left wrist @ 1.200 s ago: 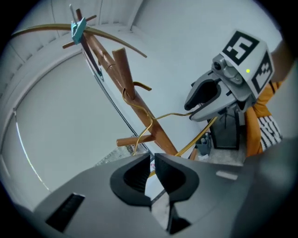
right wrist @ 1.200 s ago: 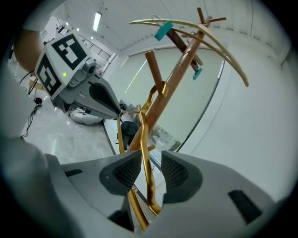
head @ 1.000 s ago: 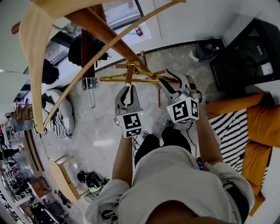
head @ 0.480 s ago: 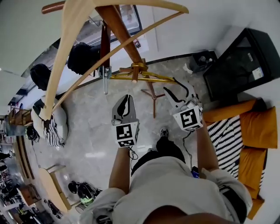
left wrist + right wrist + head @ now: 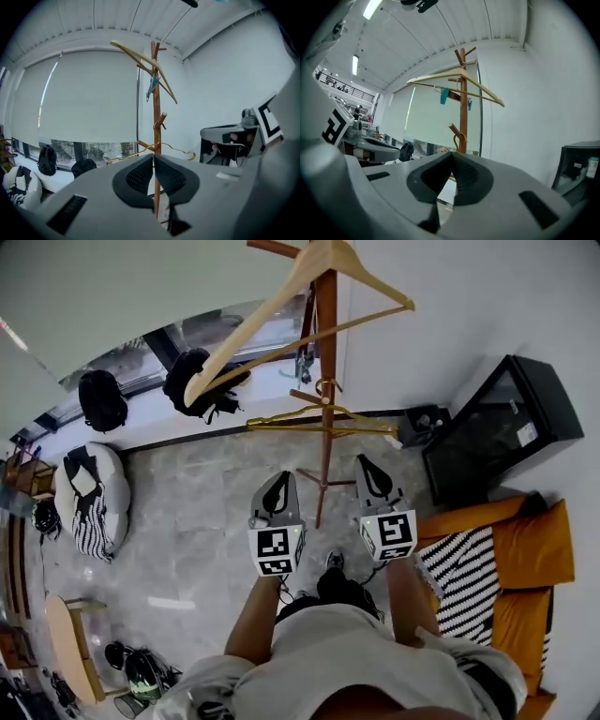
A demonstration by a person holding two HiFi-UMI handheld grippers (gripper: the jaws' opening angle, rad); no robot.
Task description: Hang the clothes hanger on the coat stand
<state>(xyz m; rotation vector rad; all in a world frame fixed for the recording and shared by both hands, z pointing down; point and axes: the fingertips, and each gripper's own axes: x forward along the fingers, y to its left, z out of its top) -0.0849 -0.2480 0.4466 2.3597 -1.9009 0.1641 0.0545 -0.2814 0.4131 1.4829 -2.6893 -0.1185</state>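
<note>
Grippers (image 5: 278, 482) (image 5: 369, 467), left closing, seemingly off hanger (image 5: 281, 418)

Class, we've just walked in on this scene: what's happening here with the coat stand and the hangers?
A person holds a gripper in each hand in front of a wooden coat stand. The gold wire hanger hangs by its hook from a lower peg, touched by neither gripper. The left gripper is closing its fingers on nothing; the right gripper is shut and empty. A wooden hanger hangs near the top of the stand.
</note>
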